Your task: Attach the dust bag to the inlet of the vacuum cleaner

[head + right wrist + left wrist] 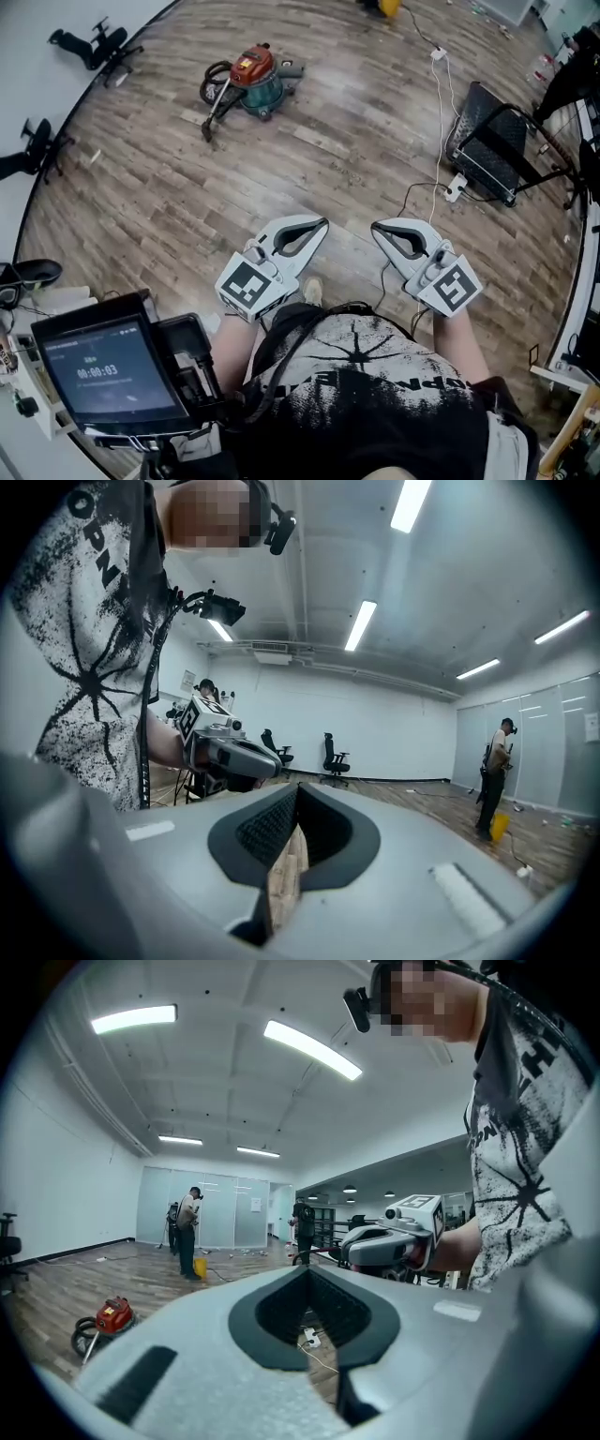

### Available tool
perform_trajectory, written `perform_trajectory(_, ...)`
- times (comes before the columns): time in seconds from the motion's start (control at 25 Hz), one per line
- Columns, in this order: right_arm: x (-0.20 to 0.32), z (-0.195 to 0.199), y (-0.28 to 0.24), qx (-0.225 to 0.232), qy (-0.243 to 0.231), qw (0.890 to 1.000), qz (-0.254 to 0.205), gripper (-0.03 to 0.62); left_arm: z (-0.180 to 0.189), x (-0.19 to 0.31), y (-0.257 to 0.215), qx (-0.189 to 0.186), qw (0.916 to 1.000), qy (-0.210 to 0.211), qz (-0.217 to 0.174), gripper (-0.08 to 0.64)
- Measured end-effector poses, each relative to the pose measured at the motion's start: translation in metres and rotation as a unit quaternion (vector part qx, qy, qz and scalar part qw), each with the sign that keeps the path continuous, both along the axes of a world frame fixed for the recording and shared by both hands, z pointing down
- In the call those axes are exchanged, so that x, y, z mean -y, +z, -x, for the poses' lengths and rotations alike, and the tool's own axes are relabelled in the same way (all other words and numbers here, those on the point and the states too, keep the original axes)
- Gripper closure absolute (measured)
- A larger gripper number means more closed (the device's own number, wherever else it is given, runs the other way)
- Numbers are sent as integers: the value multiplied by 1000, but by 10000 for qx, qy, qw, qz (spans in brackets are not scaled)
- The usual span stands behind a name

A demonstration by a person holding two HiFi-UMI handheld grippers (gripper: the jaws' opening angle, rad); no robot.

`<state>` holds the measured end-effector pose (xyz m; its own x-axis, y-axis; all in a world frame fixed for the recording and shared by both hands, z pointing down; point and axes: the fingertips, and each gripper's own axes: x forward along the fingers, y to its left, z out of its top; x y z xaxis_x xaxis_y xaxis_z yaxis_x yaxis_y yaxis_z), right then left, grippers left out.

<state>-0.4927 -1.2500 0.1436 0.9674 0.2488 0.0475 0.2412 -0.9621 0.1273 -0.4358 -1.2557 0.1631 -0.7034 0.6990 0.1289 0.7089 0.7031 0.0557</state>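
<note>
Where the wood floor meets the white wall at the far left, two black chairs stand. Below them, in the lower left corner, a lit screen sits on a mount beside the person. Right of the chairs, toward the top of the head view, lies the vacuum, a red-and-teal canister with its black hose looped at its left side. It is well apart from both tongs, ahead of them and off to their left. The left tongs are held low in front of the person's printed shirt, tips pointing away from the body. Their own view shows the jaws together with nothing between them. Only floor and a white power strip show through the opening behind the tips, and the vacuum sits small at lower left. Just beside them, tips near but not touching, the right tongs are likewise closed and empty. Farther right a white cable runs down the floor, and a black rack stands near the right edge.
</note>
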Motion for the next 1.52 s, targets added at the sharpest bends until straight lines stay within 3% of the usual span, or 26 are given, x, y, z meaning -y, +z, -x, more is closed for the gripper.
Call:
perform_trajectory(0.28, -32, -65, -2, 28, 239, 9997, 1, 588, -60, -32, 1, 44, 9995, 281, 98, 559)
perform_trajectory(0.56, -38, -96, 8, 238, 339, 9991, 11, 588, -86, -41, 19, 181, 9987, 450, -130, 558)
perform_trajectory(0.8, -54, -97, 4, 349, 474, 9983, -23, 588, -87, -52, 16, 265, 9979, 585, 52, 558)
perform_trajectory(1.08, -68, -100, 15, 330, 349, 9988, -108, 588, -86, -62, 34, 307, 9981, 467, -241, 558)
perform_trajectory(1.52, -177, -76, 13, 47, 284, 9996, -63, 588, -54, -163, 32, 84, 9983, 486, -313, 559)
